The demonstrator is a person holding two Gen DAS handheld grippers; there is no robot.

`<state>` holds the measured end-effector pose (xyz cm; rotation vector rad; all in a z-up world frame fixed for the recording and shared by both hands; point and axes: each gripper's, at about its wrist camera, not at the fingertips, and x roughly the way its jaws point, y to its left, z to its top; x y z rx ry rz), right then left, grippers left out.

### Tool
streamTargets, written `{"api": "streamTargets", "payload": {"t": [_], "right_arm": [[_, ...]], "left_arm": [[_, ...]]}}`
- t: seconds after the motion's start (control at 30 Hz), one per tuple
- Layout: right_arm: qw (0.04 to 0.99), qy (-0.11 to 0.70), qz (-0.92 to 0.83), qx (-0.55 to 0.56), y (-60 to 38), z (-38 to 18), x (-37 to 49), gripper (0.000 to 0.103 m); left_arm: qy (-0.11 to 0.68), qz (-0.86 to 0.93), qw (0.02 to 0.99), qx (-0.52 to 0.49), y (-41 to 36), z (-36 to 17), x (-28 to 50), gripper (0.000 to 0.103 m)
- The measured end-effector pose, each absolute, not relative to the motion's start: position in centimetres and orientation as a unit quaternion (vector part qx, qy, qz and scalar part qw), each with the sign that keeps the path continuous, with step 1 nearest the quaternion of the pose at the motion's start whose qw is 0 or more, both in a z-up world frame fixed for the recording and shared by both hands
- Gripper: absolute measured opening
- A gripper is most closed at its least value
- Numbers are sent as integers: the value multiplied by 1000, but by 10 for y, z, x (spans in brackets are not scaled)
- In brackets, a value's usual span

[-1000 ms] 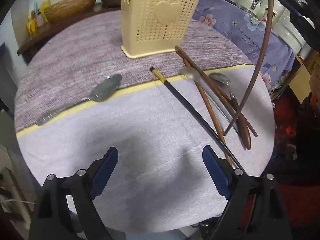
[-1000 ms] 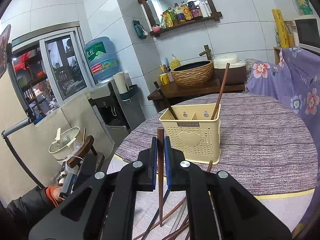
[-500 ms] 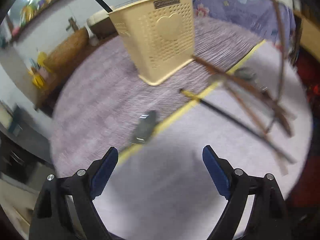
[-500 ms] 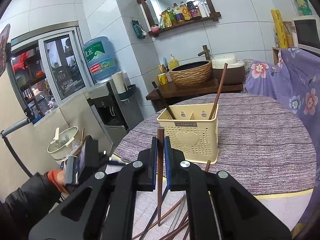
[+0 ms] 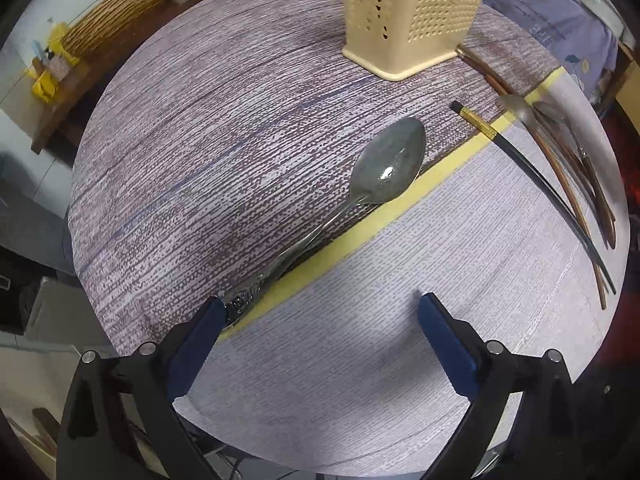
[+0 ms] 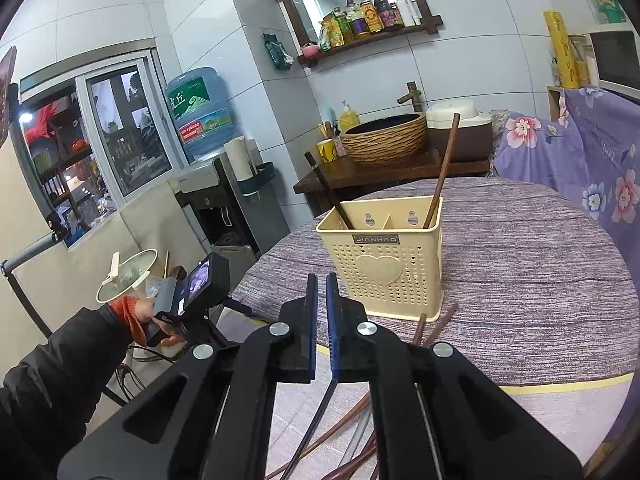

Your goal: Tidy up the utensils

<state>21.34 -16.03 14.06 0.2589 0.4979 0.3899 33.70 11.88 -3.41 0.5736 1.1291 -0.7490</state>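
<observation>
Left hand-held gripper (image 5: 320,312) points down at the desk (image 5: 360,380), jaws just opened further, now wide apart, nothing between the pads; the steel spoon (image 5: 384,168) lies on the desk's yellow stripe, handle end just beside the left pad. Right hand-held gripper (image 6: 322,320) has jaws together, nothing visible between the pads. Cream utensil holder (image 6: 384,260) stands upright mid-desk with two chopsticks in it. Remaining chopsticks (image 5: 560,184) and small spoons lie loose near the desk's right edge.

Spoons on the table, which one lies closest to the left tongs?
The large metal spoon lying alone along the yellow stripe; its handle reaches the left tongs. The other spoons sit among the chopsticks.
</observation>
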Motion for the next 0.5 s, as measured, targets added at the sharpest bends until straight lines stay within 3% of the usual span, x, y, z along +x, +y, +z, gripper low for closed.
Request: {"api": "streamTargets", "payload": {"t": [0.33,0.37,0.4,0.5], "right_arm": [[937,288,138,139,-187,109,232,6],[937,292,133,139,-188,105,233,6],[935,299,129,138,-188,100,235,6],[929,321,123,138,-189,84,243,6]], "left_arm": [[525,-346,742,234,90,-33,270,97],[527,-347,743,222,87,-31,264,95],[522,-363,744,206,85,-27,257,87],[475,-363,775,207,83,-12,245,85]]}}
